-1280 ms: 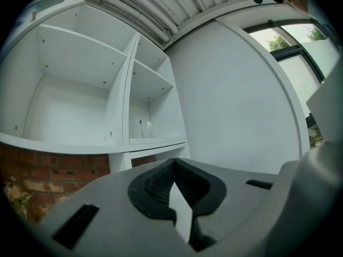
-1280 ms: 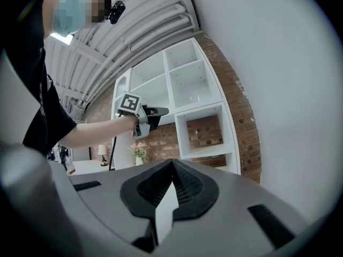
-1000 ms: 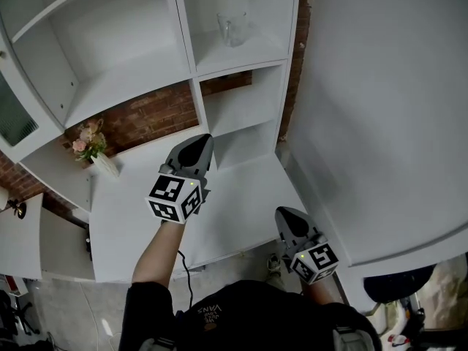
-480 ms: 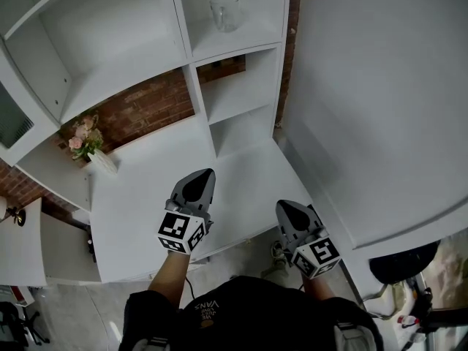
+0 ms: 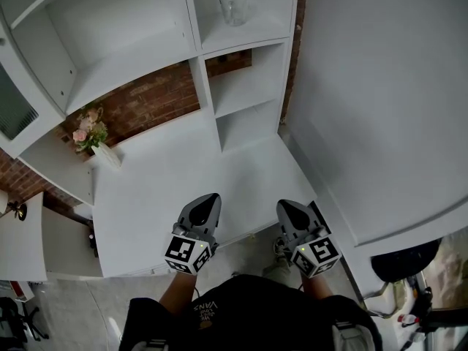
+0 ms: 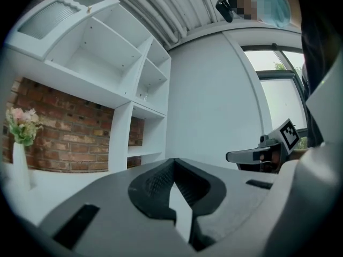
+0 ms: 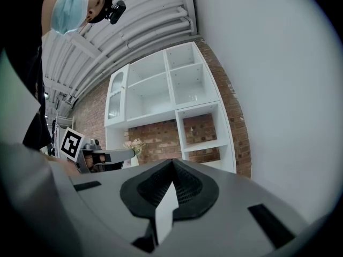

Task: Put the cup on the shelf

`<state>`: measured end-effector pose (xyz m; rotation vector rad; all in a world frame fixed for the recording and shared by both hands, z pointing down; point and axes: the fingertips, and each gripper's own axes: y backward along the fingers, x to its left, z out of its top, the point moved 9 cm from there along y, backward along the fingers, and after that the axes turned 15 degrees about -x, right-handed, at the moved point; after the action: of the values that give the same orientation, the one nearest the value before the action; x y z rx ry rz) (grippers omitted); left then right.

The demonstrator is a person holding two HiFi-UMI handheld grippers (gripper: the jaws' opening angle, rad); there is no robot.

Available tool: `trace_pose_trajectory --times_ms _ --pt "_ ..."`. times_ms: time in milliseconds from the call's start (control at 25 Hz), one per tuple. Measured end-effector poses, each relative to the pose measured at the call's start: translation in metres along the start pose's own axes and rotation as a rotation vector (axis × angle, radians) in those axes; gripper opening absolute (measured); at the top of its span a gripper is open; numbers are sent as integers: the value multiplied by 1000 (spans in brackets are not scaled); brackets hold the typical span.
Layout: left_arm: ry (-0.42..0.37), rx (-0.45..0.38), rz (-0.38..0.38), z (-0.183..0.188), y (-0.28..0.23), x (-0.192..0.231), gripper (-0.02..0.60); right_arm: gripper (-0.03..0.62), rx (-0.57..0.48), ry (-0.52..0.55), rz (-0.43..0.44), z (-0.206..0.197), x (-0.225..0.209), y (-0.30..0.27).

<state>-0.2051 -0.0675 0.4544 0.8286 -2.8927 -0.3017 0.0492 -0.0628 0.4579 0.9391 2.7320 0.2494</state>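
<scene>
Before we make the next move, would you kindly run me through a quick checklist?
1. Cup stands on the shelf: ok.
2. Left gripper jaws together, nothing held: ok.
3. Right gripper jaws together, nothing held: ok.
4. Both grippers well apart from the cup: ok.
5. Vase of flowers standing, away from both grippers: ok.
6. Cup far enough back from the shelf edge: cannot tell.

Left tongs (image 5: 208,202) and right tongs (image 5: 288,208) hover low, both closed.
</scene>
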Motion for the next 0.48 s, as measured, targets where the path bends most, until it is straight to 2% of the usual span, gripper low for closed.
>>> trace_pose_trajectory --times_ms 480 --pt "38 28 32 -10 33 -14 6 -2 46 -8 1 -17 6 7"
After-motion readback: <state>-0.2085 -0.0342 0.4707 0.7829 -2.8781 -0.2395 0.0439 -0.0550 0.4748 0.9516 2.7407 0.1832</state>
